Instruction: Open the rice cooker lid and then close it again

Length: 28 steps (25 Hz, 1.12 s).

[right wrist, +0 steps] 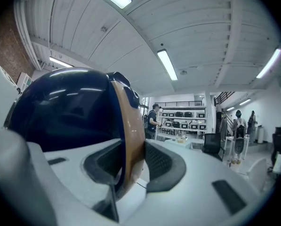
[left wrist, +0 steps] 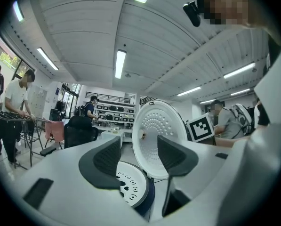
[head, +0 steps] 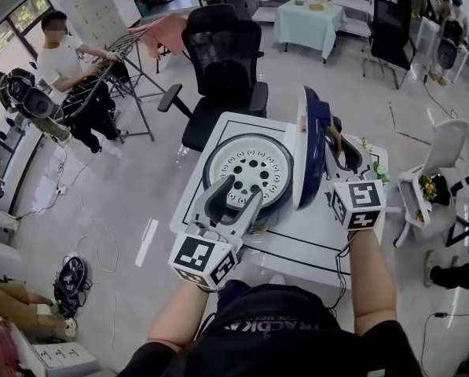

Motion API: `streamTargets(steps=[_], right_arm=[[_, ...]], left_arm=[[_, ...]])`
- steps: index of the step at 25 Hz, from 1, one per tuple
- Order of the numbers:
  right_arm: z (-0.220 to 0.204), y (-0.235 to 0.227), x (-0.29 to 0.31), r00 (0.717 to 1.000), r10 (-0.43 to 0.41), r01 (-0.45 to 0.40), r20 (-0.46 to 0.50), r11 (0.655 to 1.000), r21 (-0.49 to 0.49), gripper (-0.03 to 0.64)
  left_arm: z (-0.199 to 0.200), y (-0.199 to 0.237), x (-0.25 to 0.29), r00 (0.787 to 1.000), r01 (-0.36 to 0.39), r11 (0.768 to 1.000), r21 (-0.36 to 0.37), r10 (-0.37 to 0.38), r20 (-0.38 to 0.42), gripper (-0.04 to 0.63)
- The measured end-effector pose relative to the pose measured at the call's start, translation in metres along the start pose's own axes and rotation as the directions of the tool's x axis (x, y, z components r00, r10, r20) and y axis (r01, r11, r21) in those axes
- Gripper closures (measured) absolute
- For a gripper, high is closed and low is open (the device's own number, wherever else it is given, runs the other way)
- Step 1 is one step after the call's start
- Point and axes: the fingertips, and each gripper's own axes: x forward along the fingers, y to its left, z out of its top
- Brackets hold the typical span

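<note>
The dark blue rice cooker (head: 250, 171) stands on the white table (head: 313, 238) with its lid (head: 309, 144) raised upright, showing the round white inner plate with holes. My left gripper (head: 236, 193) hovers at the cooker's near rim, open, with nothing between its fingers. The left gripper view shows the lid's white perforated underside (left wrist: 152, 126) beyond my left gripper (left wrist: 139, 152). My right gripper (head: 338, 144) is behind the lid, shut on the tan handle (right wrist: 128, 135) that runs over the blue lid top (right wrist: 60, 112); both pads of my right gripper (right wrist: 133, 161) press on it.
A black office chair (head: 218, 61) stands just behind the table. A person (head: 61, 61) works at a folding rack at the left. A white bin with flowers (head: 434, 179) sits at the right. Cables (head: 69, 277) lie on the floor at the left.
</note>
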Motion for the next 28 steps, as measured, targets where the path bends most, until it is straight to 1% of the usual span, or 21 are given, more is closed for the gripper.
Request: streamTargets(steps=[5,9,12,15,16,19,22,25,28], right_arm=[[0.005,0.016,0.008,1.0,0.005,-0.006,-0.026,0.998,-0.062,0.494],[0.011,0.028,0.012,0.999,-0.012,0.008,-0.04,0.996,-0.092,0.494],[0.015,0.034,0.017,0.999,-0.02,0.014,-0.044,0.989,-0.146,0.495],[0.021,0.047,0.025,0.998,-0.037,0.025,-0.057,0.979,-0.202,0.495],[0.022,0.051,0.027,0.997,-0.044,0.029,-0.064,0.975,-0.218,0.495],[0.024,0.066,0.034,0.995,-0.064,0.04,-0.081,0.962,-0.272,0.494],[0.024,0.086,0.042,0.992,-0.073,0.034,-0.103,0.94,-0.339,0.494],[0.024,0.105,0.052,0.989,-0.082,0.023,-0.126,0.91,-0.415,0.492],[0.026,0.115,0.057,0.983,-0.101,0.015,-0.151,0.873,-0.488,0.491]], left_arm=[[0.001,0.017,-0.005,1.0,-0.01,1.0,-0.02,0.01,0.005,0.362],[0.006,0.033,-0.01,1.0,-0.004,1.0,-0.019,0.004,0.012,0.39],[0.009,0.042,-0.01,1.0,0.0,1.0,-0.016,0.0,0.018,0.456],[0.018,0.059,-0.012,0.999,0.004,1.0,-0.025,-0.003,0.036,0.574],[0.021,0.064,-0.013,0.999,0.012,1.0,-0.026,-0.011,0.041,0.592],[0.028,0.076,-0.016,0.998,0.04,0.999,-0.015,-0.039,0.046,0.592],[0.033,0.09,-0.02,0.997,0.058,0.998,-0.009,-0.057,0.049,0.592],[0.04,0.103,-0.02,0.996,0.073,0.997,-0.008,-0.072,0.057,0.592],[0.045,0.109,-0.015,0.994,0.089,0.996,-0.014,-0.088,0.058,0.592]])
